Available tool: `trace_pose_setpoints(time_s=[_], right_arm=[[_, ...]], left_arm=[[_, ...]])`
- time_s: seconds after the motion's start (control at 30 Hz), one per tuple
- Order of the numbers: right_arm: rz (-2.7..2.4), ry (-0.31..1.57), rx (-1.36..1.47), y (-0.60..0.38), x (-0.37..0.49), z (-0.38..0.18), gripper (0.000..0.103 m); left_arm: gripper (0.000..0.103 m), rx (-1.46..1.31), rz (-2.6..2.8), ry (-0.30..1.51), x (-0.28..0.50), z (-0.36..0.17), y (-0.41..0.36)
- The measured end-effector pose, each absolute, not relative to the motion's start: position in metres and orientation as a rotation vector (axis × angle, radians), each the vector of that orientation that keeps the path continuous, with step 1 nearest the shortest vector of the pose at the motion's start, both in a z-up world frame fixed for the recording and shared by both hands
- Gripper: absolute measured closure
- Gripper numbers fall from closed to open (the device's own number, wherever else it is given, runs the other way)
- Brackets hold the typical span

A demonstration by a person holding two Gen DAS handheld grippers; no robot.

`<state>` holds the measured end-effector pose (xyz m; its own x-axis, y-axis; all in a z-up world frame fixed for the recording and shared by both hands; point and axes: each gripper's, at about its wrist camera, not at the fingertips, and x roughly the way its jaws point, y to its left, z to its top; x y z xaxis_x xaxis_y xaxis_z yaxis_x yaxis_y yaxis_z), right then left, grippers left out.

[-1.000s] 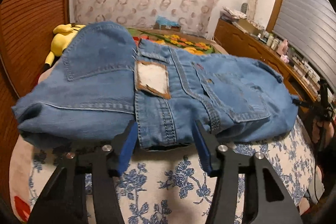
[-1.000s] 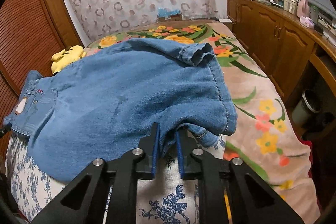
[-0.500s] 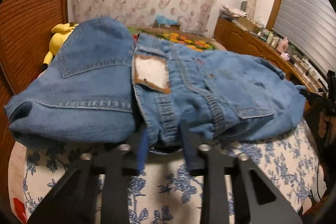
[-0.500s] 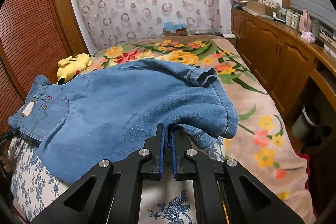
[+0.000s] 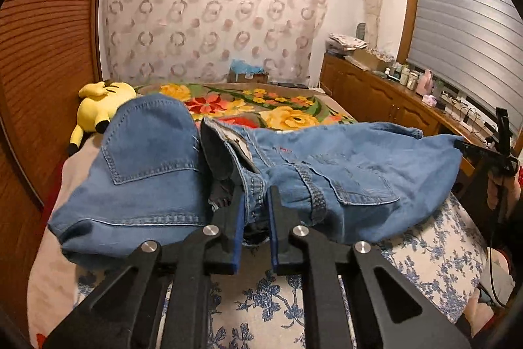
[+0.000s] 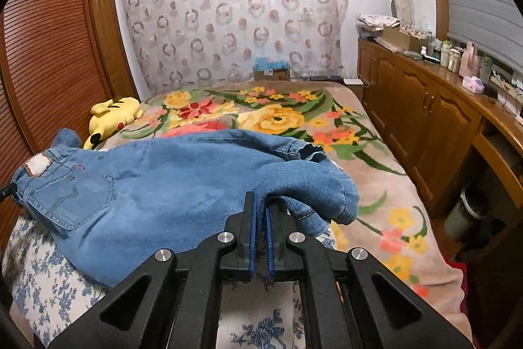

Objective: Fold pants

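Left tongs [image 5: 255, 208] are closing on the waistband of the jeans [image 5: 327, 172], denim bunched between the blue pads; right tongs [image 6: 259, 211] are pressed together on a fold of leg fabric near the hem. Jeans lie across the near end of the bed [image 6: 376, 152], waist twd the louvred wardrobe side, legs twd the wooden cabinets, part over the blue-flower sheet [image 5: 425, 251]. Handling, by my read: denim is soft but thick, fairly heavy for cloth, not slippery, nothing fragile. It'll sag btwn two grips and drag on the blanket, so hold at stiff stitched spots: waistband and hem/seam, w/ both layers in the pinch. Vs a second ago: left tongs were spread wide in front of the waistband w/ nothing gripped, now nipped on it and the waistband is pulled up, label patch tilted edge-on; right tongs a bit tighter, same fold. Yellow plush toy [image 5: 98, 107] not moved.
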<state>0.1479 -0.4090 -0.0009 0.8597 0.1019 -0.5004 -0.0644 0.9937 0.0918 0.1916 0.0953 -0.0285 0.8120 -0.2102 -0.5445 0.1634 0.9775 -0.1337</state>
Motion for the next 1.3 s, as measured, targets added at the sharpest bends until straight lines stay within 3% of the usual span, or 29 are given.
trace_pose_setpoints(time_s=[0.4,0.47,0.6,0.97,1.13,1.3], right_arm=[[0.133,0.491,0.055,-0.401,0.057,0.002,0.099],[0.143,0.501,0.047,-0.402,0.039,0.001,0.099],[0.172,0.518,0.036,-0.401,0.007,0.000,0.099],[0.141,0.622,0.065,-0.426,0.040,-0.030,0.099],[0.145,0.644,0.056,-0.420,0.055,-0.034,0.099],[0.153,0.649,0.025,-0.407,0.053,-0.038,0.099]], left_arm=[[0.091,-0.102,-0.214,0.574,0.130,-0.011,0.120],[0.101,-0.106,-0.209,0.574,0.113,-0.006,0.126],[0.103,-0.102,-0.180,0.561,0.077,0.005,0.144],[0.102,-0.086,-0.214,0.669,0.076,-0.040,0.123],[0.079,-0.065,-0.203,0.731,0.099,-0.065,0.110],[0.077,-0.076,-0.141,0.766,0.119,-0.085,0.118]])
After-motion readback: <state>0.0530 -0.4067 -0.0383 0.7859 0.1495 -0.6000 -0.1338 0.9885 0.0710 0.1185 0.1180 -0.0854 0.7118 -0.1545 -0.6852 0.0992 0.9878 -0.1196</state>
